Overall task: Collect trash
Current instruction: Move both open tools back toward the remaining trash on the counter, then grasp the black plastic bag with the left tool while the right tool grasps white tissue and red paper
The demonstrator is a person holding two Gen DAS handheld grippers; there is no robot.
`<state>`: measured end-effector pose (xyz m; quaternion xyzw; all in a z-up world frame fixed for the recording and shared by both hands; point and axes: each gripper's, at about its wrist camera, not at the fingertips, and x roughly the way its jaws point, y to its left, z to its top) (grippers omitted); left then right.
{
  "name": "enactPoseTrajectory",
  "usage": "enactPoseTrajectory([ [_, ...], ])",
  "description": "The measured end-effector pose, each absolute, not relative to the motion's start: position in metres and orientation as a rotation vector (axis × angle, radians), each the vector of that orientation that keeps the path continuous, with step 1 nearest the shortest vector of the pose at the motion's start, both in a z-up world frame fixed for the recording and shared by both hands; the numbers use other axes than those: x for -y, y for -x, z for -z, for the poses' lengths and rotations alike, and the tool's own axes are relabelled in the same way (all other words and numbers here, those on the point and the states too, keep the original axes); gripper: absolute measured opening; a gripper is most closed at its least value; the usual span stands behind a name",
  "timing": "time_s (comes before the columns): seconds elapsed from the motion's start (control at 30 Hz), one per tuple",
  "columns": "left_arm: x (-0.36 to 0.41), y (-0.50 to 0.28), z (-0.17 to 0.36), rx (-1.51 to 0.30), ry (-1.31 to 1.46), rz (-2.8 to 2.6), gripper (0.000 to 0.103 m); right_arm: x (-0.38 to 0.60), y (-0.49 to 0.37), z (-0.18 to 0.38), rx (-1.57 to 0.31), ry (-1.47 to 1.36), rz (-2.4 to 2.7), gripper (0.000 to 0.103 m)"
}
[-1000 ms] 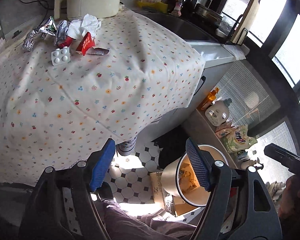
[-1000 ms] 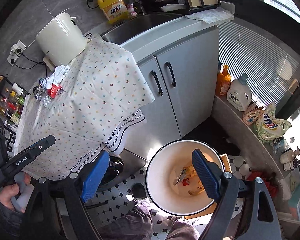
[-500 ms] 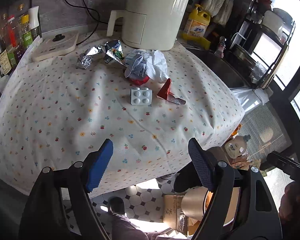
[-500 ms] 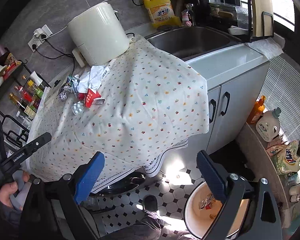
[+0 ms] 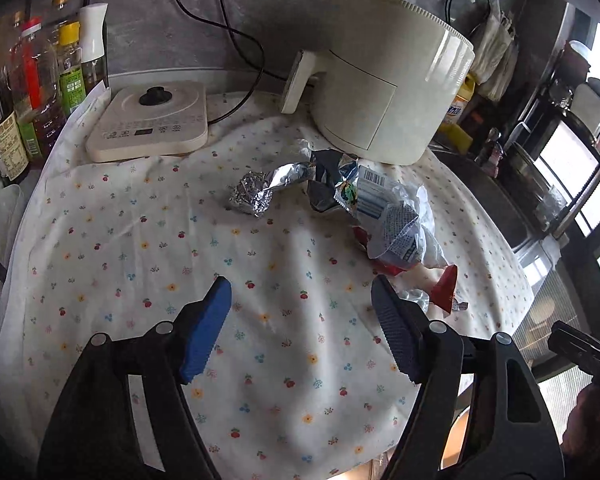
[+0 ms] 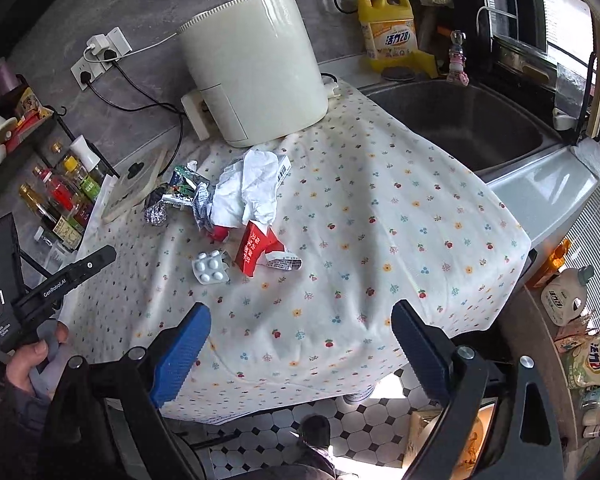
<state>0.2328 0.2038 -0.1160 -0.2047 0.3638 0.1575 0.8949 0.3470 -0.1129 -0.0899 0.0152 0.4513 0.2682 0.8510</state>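
Note:
Trash lies in a heap on the flowered tablecloth [image 5: 148,248]: a crumpled foil ball [image 5: 252,196] [image 6: 156,214], foil snack wrappers [image 5: 332,184] [image 6: 182,188], crumpled white paper [image 6: 252,188] [image 5: 396,224], a red carton [image 6: 256,246] [image 5: 444,286] and a white pill blister [image 6: 210,268]. My left gripper [image 5: 300,320] is open and empty above the cloth, in front of the heap. My right gripper [image 6: 300,348] is open and empty, over the table's near edge, with the heap beyond it.
A cream air fryer [image 5: 384,88] [image 6: 256,68] stands behind the trash, an induction cooker [image 5: 152,120] to its left, sauce bottles [image 5: 32,92] at far left. The sink [image 6: 460,120] lies right of the table. The bin rim [image 6: 480,436] shows on the tiled floor.
Both grippers have swung up from the bin on the floor to face the tabletop. The left one has closed in on the trash heap. Both stayed open and empty.

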Motion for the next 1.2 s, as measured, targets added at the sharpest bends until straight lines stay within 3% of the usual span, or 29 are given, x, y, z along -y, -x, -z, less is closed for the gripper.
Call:
enactPoseTrajectory([
  [0.13,-0.231,-0.248,0.117,-0.752,0.445,-0.285,0.062,0.087,-0.357,0.091,-0.948,-0.054,-0.539,0.089],
  [0.67,-0.237,-0.343,0.134,-0.796,0.455,-0.055,0.058,0.060,-0.378,0.080,-0.921,-0.064,-0.422,0.086],
  [0.7,-0.236,-0.349,0.137,-0.809,0.453,-0.050,0.051,0.059,-0.380,0.081,-0.924,-0.064,-0.419,0.085],
  [0.8,-0.232,-0.360,0.146,-0.851,0.449,-0.029,0.008,0.054,-0.384,0.082,-0.928,-0.052,-0.419,0.083],
  [0.93,-0.230,-0.359,0.137,-0.813,0.429,0.006,0.004,0.044,-0.396,0.087,-0.958,-0.046,-0.440,0.073],
  [1.2,-0.251,-0.327,0.108,-0.740,0.427,-0.031,0.004,0.007,-0.427,0.101,-1.004,-0.006,-0.510,0.071],
])
